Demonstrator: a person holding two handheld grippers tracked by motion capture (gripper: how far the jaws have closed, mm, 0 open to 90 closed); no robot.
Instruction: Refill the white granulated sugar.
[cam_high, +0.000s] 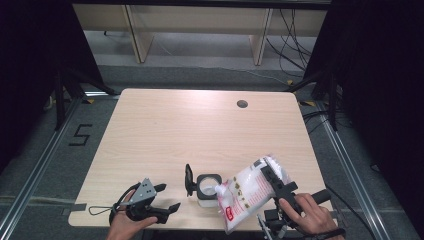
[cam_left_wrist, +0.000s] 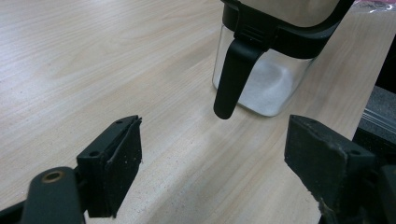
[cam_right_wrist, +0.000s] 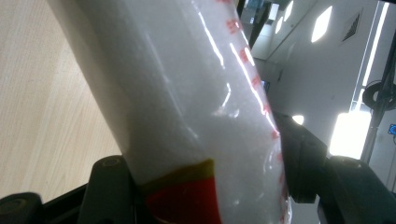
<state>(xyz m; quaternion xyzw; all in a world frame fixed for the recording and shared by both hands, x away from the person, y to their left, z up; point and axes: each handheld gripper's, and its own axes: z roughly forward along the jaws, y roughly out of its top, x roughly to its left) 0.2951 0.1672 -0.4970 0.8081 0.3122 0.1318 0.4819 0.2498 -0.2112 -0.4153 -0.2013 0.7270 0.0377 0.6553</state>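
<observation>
Nearest the high camera, the right tongs (cam_high: 274, 186) clamp a plastic bag (cam_high: 247, 192) of white grains, tilted so its open corner hangs over the jar (cam_high: 208, 189) near the front edge of the worktop (cam_high: 200, 130). In the right gripper view the bag (cam_right_wrist: 187, 107) sits squeezed between both jaws, with a red printed band low down.

The jar is a small clear one with a black rim, its lid (cam_high: 189, 180) flipped up on the left side; in the left gripper view the jar (cam_left_wrist: 266, 70) already holds a layer of white grains. Whether grains are falling just now I cannot tell, since the mouth of the bag is too small to read.

To pour well, keep the corner right above the opening and raise the bag's far end slowly, so the flow stays thin and nothing spills onto the worktop.

Further left, the left tongs (cam_high: 167, 197) stand wide and empty, close to the jar; they could steady it.
</observation>
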